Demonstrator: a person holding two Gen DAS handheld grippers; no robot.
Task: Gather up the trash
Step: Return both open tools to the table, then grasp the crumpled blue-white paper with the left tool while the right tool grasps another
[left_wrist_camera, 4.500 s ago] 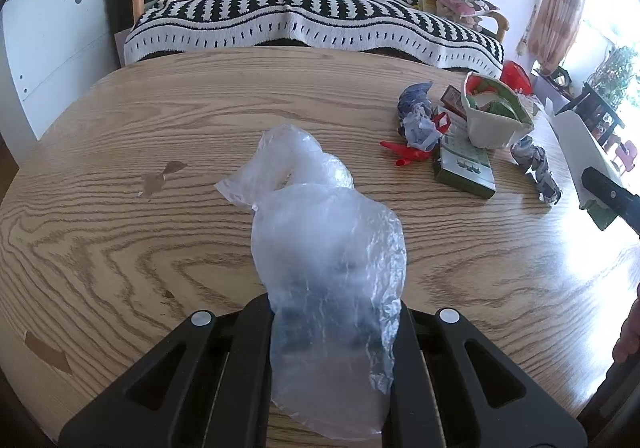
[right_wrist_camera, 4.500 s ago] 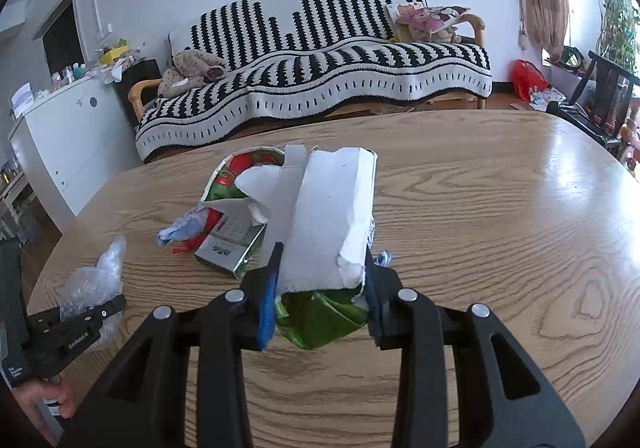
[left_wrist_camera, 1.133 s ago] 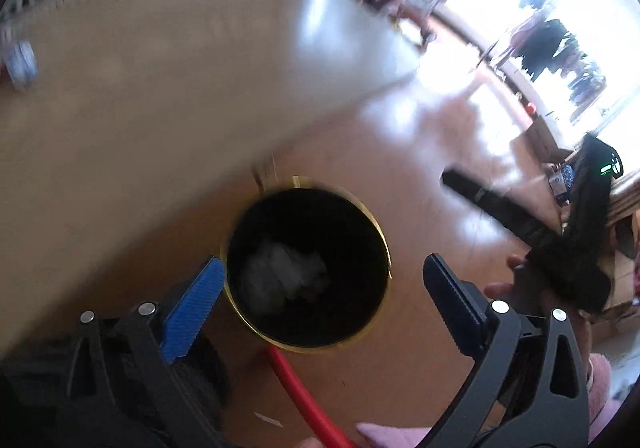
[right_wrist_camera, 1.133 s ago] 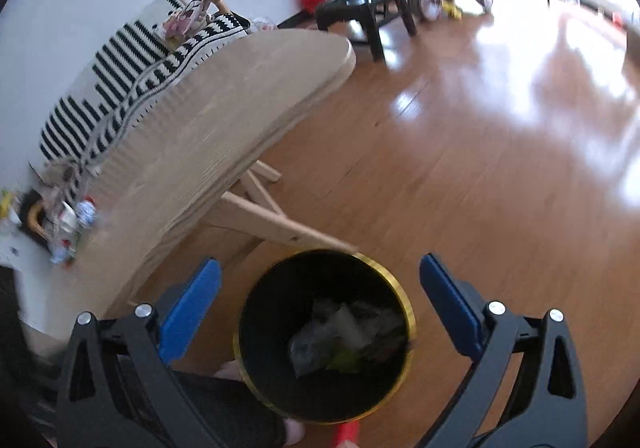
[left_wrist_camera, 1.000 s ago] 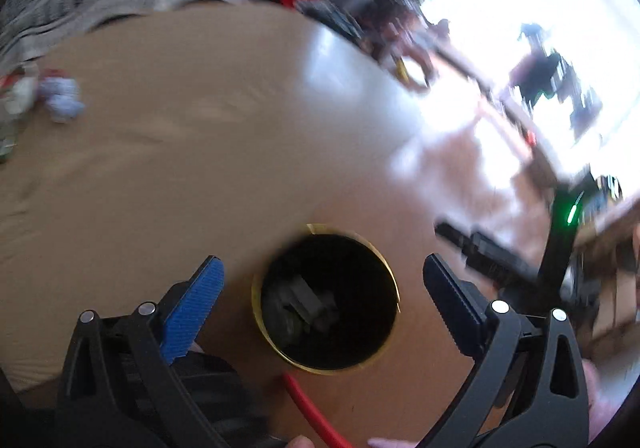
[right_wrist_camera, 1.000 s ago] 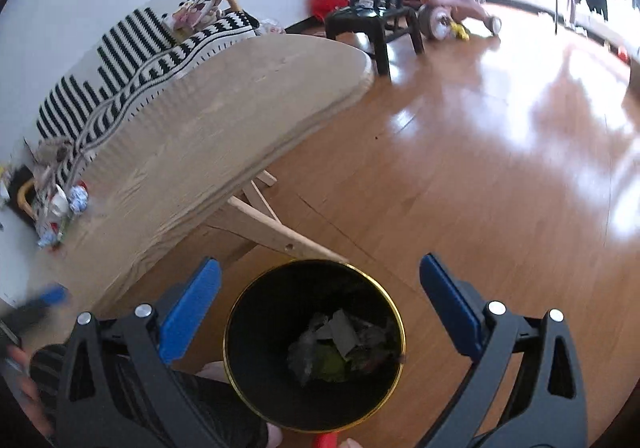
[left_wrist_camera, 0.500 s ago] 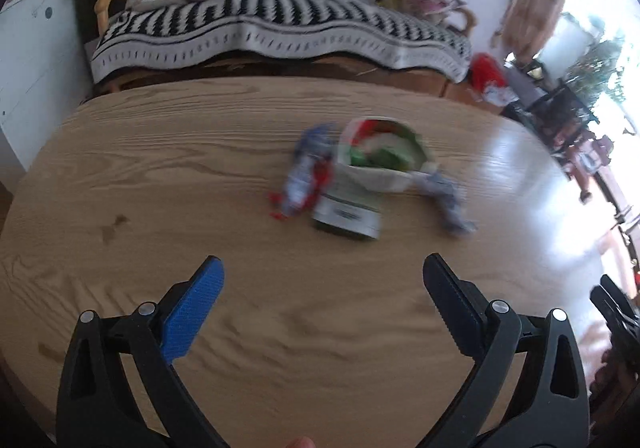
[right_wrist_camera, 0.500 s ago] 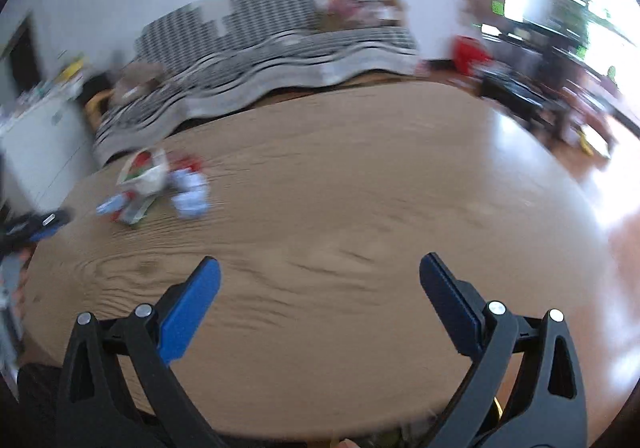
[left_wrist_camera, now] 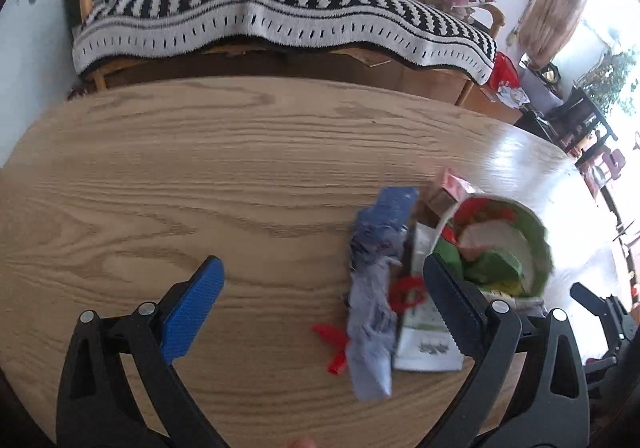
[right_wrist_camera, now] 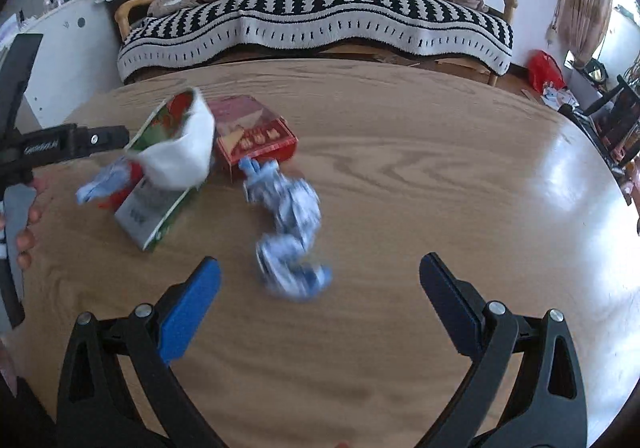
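Both grippers are over a round wooden table (left_wrist_camera: pixel 168 176) with nothing held. The left gripper (left_wrist_camera: pixel 320 288) has its jaws spread wide; its blue-padded fingers (left_wrist_camera: pixel 192 304) frame bare wood on one side and the edge of the trash cluster on the other. The right gripper (right_wrist_camera: pixel 316 284) is likewise spread wide and empty. The remaining trash lies grouped on the table. In the left wrist view a crumpled blue-grey wrapper (left_wrist_camera: pixel 376 288) lies between the fingertips, toward the right finger, with red scraps (left_wrist_camera: pixel 408 292) touching it. Just beside it sits a flat white and green carton (left_wrist_camera: pixel 424 344), partly hidden by the right finger. A white paper bowl (left_wrist_camera: pixel 532 244) with a green and red inside lies on its side next to the carton, holding crumpled paper. A small red box (left_wrist_camera: pixel 452 188) sits behind the bowl. In the right wrist view the same bowl (right_wrist_camera: pixel 180 156) rests against the carton (right_wrist_camera: pixel 152 216), the red box (right_wrist_camera: pixel 256 132) is touching the bowl's far side, and a second crumpled blue and white wrapper (right_wrist_camera: pixel 288 220) lies apart from the cluster, between the right gripper's fingertips; it is blurred. The person's hand (right_wrist_camera: pixel 24 224) shows at the left edge of that view. A sofa with a black and white striped throw (right_wrist_camera: pixel 320 12) stands beyond the table.
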